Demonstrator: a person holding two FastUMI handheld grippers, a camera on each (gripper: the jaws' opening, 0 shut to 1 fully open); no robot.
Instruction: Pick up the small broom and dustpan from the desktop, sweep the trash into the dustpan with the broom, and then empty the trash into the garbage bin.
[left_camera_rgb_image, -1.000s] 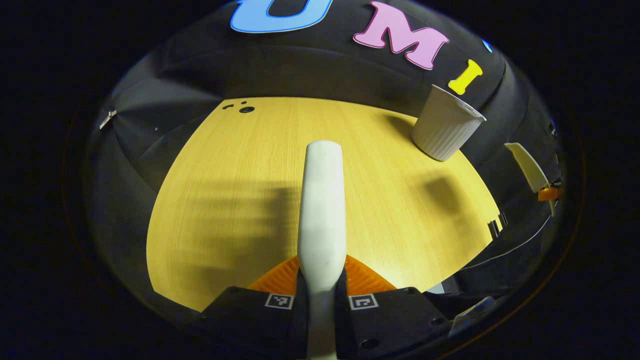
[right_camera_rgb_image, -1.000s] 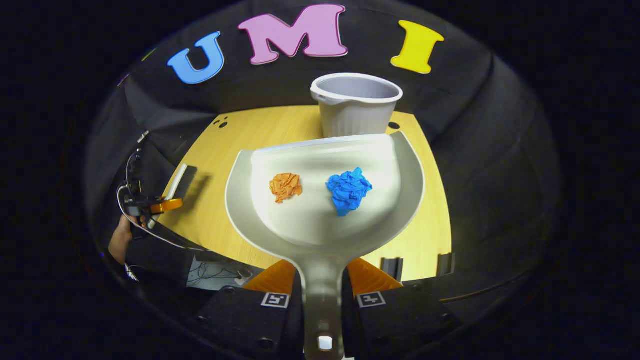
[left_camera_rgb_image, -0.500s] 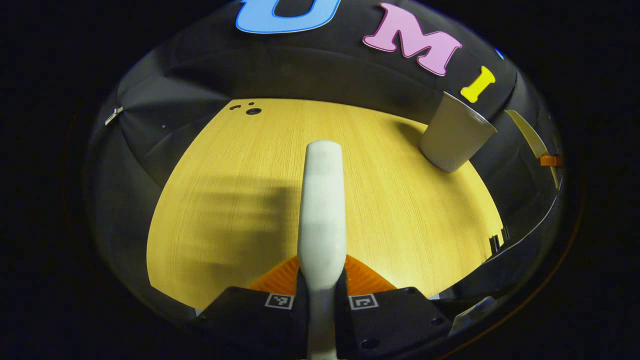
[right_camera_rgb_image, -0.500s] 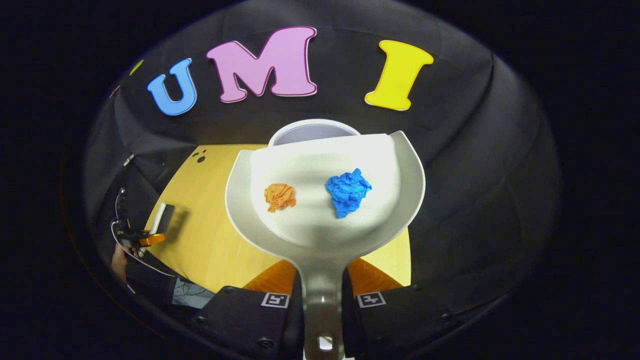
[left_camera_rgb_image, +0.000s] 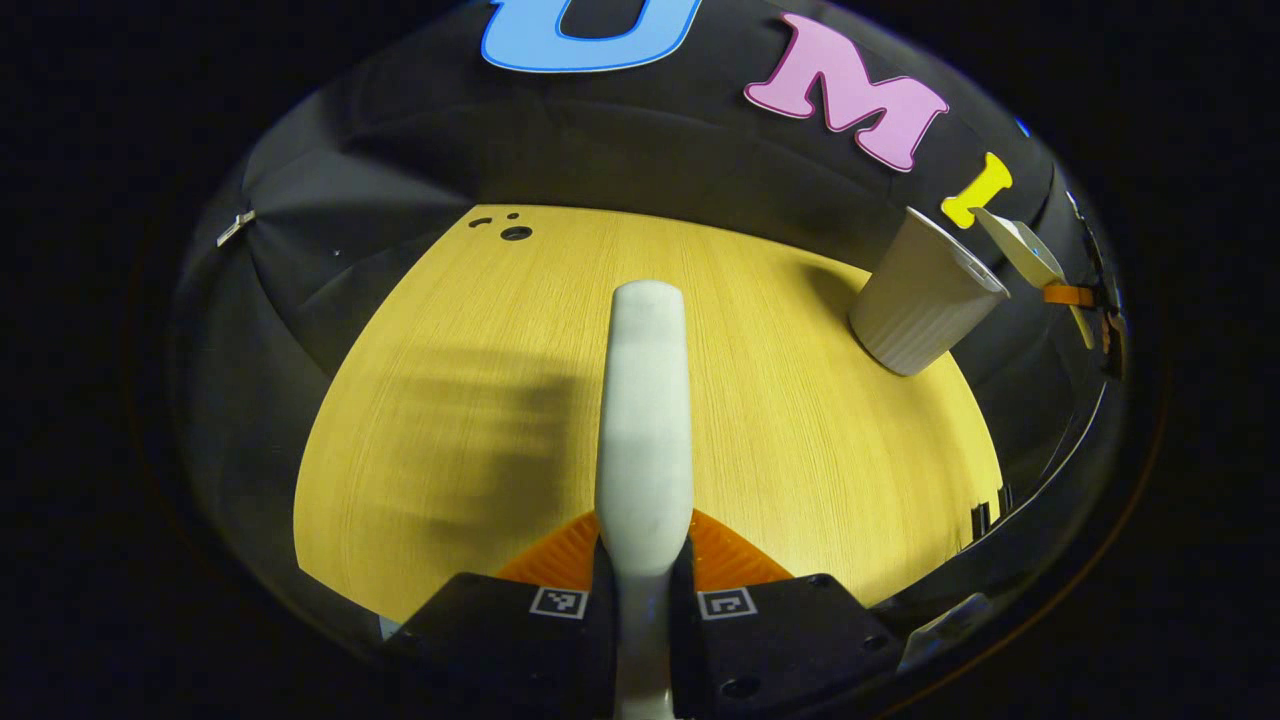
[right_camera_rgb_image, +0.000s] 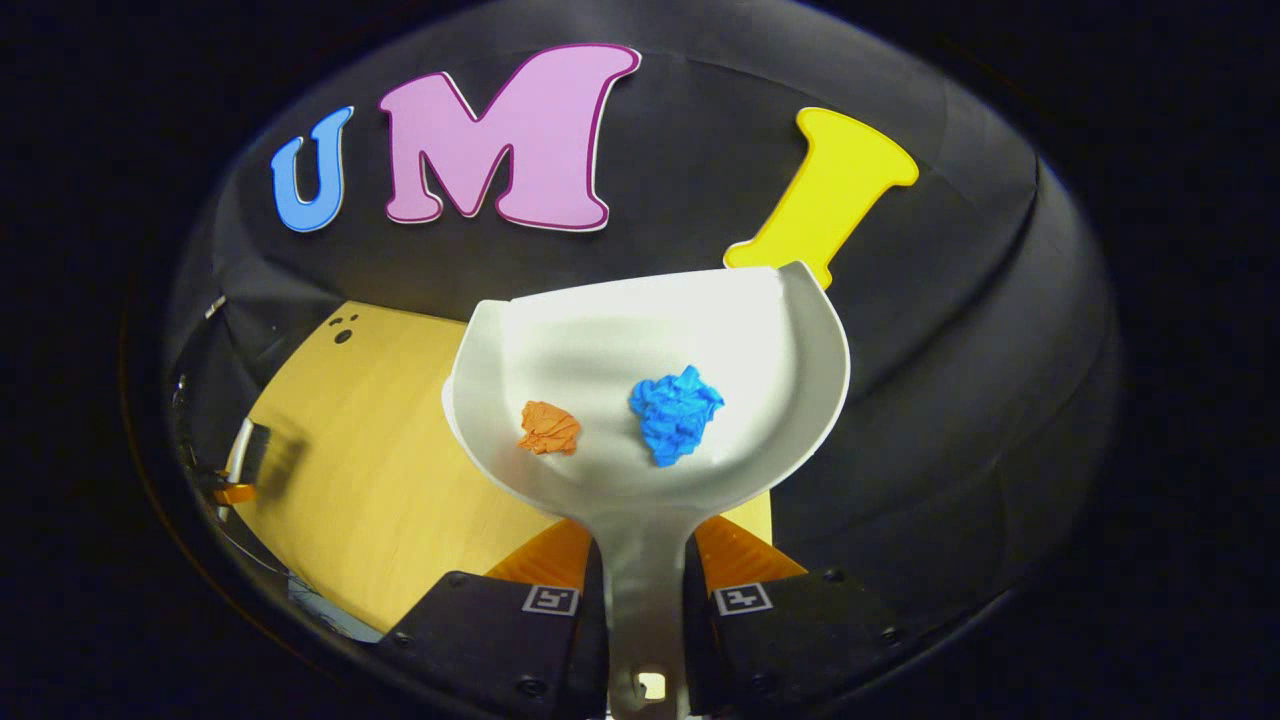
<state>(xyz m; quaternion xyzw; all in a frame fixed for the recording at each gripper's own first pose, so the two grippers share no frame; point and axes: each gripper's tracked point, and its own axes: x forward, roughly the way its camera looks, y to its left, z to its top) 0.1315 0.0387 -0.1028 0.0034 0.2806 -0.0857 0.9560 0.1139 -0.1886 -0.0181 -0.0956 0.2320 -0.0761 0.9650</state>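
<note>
Ahead of the right gripper (right_camera_rgb_image: 645, 590), clamped on the dustpan (right_camera_rgb_image: 650, 340) handle, two paper wads (right_camera_rgb_image: 675, 412) sit loose; tipping short of the bin (left_camera_rgb_image: 925, 305) could spill them onto the table (left_camera_rgb_image: 480, 400). The left gripper (left_camera_rgb_image: 642, 590) grips the broom (left_camera_rgb_image: 645, 420)

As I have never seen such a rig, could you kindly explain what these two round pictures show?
A person holds a two-finger gripper in each hand; a fisheye camera rides on each. In the left gripper view, the left gripper clamps the white plastic broom handle above the yellow wooden desktop, where a white ribbed plastic bin stands. In the right gripper view, the right gripper grips the white plastic dustpan by its handle; it carries an orange crumpled paper ball and a blue one.
</note>
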